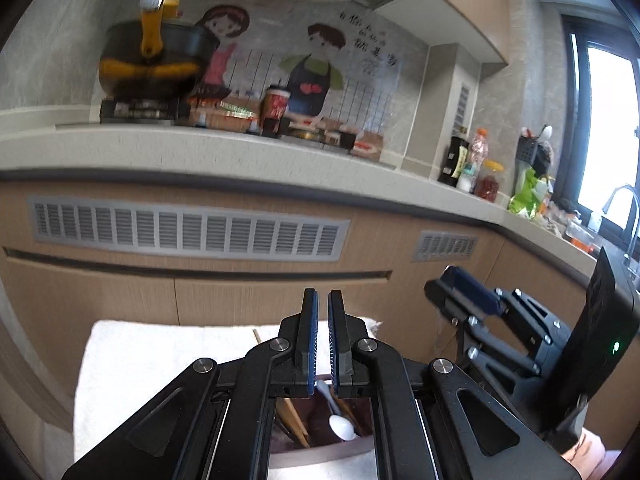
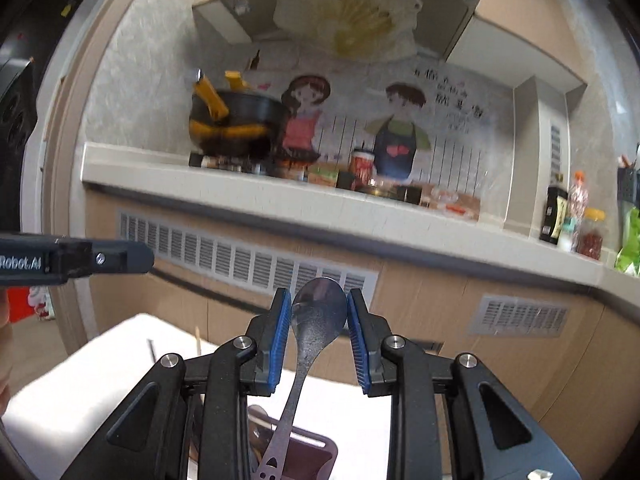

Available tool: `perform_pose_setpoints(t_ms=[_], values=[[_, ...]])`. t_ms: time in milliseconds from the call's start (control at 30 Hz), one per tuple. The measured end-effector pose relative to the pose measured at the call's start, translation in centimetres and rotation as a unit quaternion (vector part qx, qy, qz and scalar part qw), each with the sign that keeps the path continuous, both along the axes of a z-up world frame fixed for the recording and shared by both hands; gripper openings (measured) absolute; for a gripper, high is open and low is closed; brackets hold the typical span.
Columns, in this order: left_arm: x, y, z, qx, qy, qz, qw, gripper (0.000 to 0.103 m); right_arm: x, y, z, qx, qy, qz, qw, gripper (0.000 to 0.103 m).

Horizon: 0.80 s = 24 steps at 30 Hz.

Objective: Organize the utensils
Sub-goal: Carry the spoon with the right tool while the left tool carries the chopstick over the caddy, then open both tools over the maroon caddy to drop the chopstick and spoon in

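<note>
My right gripper is shut on the bowl of a metal spoon. The spoon's handle hangs down toward a maroon utensil holder on a white cloth. My left gripper is shut, with nothing visible between its pads. Below it, through the frame, I see a white plastic spoon and wooden chopsticks in the same holder. The white spoon's handle top is hidden behind the pads. The right gripper shows from the side in the left wrist view. The left gripper juts in from the left in the right wrist view.
Ahead runs a kitchen counter above wooden cabinets with vent grilles. On it stand a black and yellow pot, a red cup and bottles. A faucet and a window are at the far right.
</note>
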<state>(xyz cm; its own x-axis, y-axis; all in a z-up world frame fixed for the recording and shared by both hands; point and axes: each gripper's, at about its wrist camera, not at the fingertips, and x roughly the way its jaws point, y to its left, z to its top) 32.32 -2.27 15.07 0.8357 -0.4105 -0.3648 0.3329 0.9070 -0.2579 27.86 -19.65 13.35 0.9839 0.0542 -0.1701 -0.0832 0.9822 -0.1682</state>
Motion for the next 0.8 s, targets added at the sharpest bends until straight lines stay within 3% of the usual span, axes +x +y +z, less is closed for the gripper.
perform_pose_setpoints(t_ms=[133,200,267,333,467,533,600,733,800], values=[[1.6,-0.1,-2.3,-0.005,0.034,-0.001,0.9994,0.007,1.7,-0.3,-2.7,0.014,0.056,0.023,0.998,0.029],[1.9,0.0,-3.2,-0.004,0.048,-0.003,0.9988,0.008,2.3,-0.9,-3.7,0.034,0.082,0.033,0.995,0.052],[1.8,0.1,-3.9,0.002,0.057,0.001,0.9984,0.014,2.4,-1.6,-4.3,0.058,0.094,0.039,0.993,0.063],[1.4,0.4,-4.6,0.002,0.065,0.005,0.9979,0.024,2.0,-2.1,-4.5,0.067,0.096,0.029,0.993,0.063],[0.0,1.0,-5.3,0.001,0.077,0.017,0.9969,0.027,0.4,-3.0,-4.7,0.073,0.105,0.014,0.992,0.064],[-1.2,1.3,-5.4,0.006,0.077,0.021,0.9968,0.032,-0.7,-3.3,-4.7,0.074,0.108,0.009,0.991,0.07],[-2.8,1.3,-5.3,0.015,0.071,0.027,0.997,0.038,-2.7,-3.6,-4.5,0.074,0.099,0.0,0.992,0.083],[-6.3,1.4,-5.0,0.024,0.059,0.029,0.9975,0.053,-6.0,-3.7,-4.0,0.057,0.083,-0.017,0.995,0.088],[-7.8,1.5,-5.0,0.029,0.053,0.035,0.9976,0.057,-7.8,-3.6,-3.9,0.048,0.078,-0.023,0.996,0.095]])
